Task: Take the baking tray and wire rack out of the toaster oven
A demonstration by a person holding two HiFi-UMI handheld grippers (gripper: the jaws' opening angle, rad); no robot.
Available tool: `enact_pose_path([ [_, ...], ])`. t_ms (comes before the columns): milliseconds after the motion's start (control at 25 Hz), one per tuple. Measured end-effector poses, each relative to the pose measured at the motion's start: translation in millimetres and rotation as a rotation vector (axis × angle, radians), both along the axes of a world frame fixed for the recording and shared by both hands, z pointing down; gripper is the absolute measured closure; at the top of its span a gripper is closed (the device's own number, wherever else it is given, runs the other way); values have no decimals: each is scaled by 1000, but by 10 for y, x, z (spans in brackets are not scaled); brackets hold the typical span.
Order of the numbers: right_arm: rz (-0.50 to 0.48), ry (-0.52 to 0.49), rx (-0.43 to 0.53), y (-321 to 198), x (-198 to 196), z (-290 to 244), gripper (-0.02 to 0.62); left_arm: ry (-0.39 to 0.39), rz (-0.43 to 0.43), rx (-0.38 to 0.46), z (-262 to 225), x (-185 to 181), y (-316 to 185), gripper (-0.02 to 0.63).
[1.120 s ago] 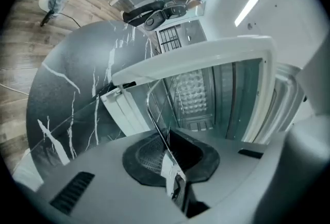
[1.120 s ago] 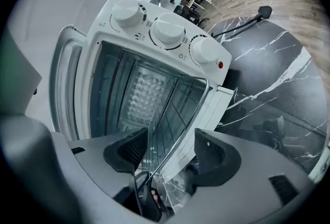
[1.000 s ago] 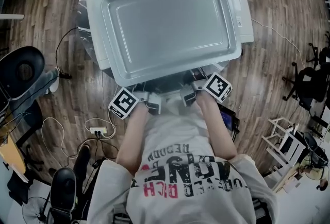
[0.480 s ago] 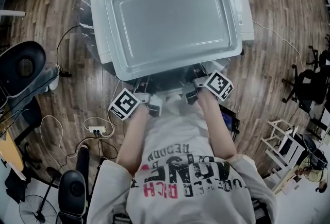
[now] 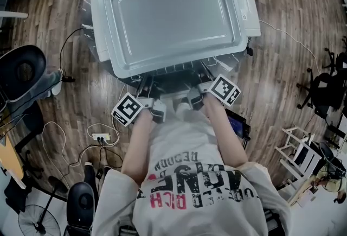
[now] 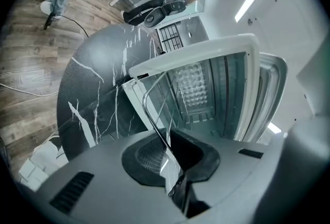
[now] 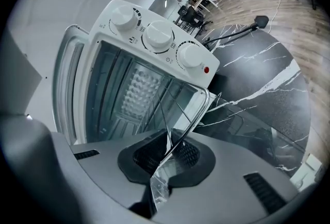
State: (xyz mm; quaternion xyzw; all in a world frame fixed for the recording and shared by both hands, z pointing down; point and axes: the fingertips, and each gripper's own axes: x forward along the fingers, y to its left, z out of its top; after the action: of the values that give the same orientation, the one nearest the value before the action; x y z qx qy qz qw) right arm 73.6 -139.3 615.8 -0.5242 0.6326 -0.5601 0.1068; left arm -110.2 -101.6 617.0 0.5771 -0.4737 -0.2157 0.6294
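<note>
A white toaster oven (image 5: 248, 8) stands on a round black marble table, with the grey baking tray (image 5: 173, 18) lying flat on its top. In both gripper views the oven (image 7: 154, 37) is open. The wire rack (image 5: 214, 62) pokes out of its front. My left gripper (image 5: 149, 91) is shut on the rack's front rod (image 6: 149, 97) near the left corner, the rod running into the jaws (image 6: 170, 153). My right gripper (image 5: 201, 87) is shut on the same rod near the right corner (image 7: 198, 109), pinched between its pads (image 7: 167, 153).
The oven's glass door (image 7: 242, 130) hangs open below the rack. The marble table (image 6: 93, 79) ends close to the left side of the oven. On the wooden floor are cables, a power strip (image 5: 103, 136) and an office chair (image 5: 21, 72).
More of the rack's wires show between the oven's front edge and the grippers now. Both hands stay at about the same place.
</note>
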Motion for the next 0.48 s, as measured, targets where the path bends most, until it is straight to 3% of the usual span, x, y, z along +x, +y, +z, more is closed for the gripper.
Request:
enact_pose_path([
  [480,-32,-22,-11,327,71,35,581,-22,-11,-12,21,81,352,583],
])
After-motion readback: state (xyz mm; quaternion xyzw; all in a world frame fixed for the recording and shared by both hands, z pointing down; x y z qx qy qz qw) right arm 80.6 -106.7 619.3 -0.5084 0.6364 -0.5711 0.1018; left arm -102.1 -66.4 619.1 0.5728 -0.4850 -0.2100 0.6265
